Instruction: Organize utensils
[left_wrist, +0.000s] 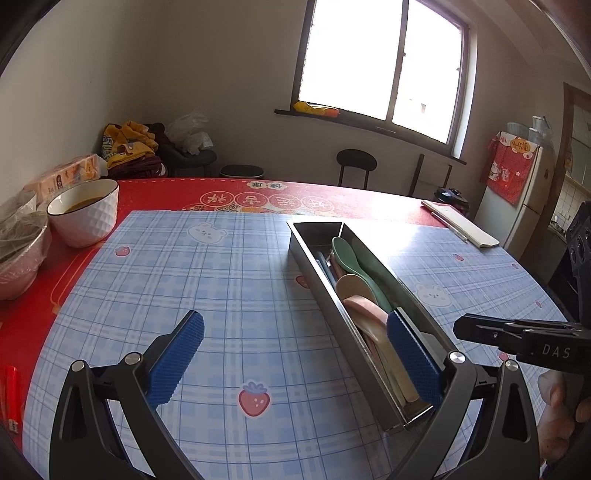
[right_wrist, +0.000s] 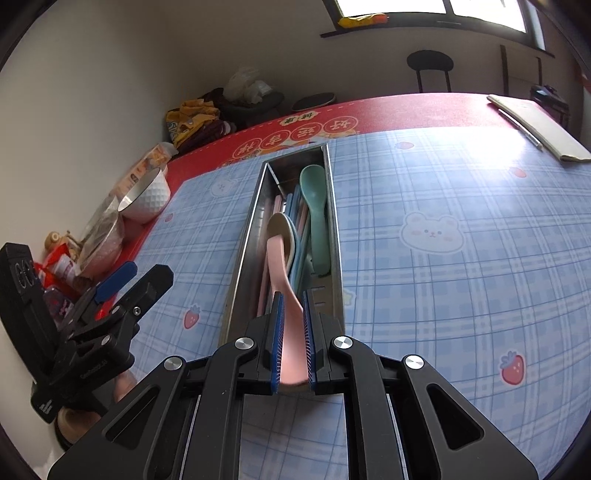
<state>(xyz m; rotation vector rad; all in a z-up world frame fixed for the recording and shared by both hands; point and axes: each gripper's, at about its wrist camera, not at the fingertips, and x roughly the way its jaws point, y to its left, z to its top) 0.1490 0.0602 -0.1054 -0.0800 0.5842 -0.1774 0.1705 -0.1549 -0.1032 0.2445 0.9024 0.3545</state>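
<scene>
The counter (right_wrist: 461, 295) carries a blue plaid mat, and no loose utensil shows on it in either view. By that evidence the collection stage is nearly complete.

The metal tray (right_wrist: 242, 258) lies lengthwise on the mat, directly ahead of the right tongs (right_wrist: 293, 332). It already holds a green spoon (right_wrist: 316, 206), a cream spoon (right_wrist: 282, 225) and several pastel chopsticks (right_wrist: 295, 210) laid along its length.

The pink spoon (right_wrist: 279, 269) is the item in hand. Its bowl end rests inside the tray over the cream spoon; its handle end is clamped between the narrow right tongs, above the near end of the tray. The remaining step, as judged, is to lower the handle into the tray and release it.

The left tongs (left_wrist: 295, 362) stand wide and hold nothing. One blue pad (left_wrist: 413, 362) sits at the near end of the tray; whether it touches the wall cannot be told.

Bowls (left_wrist: 86, 212) and packets at the counter's far left edge appear unrelated to the task.
</scene>
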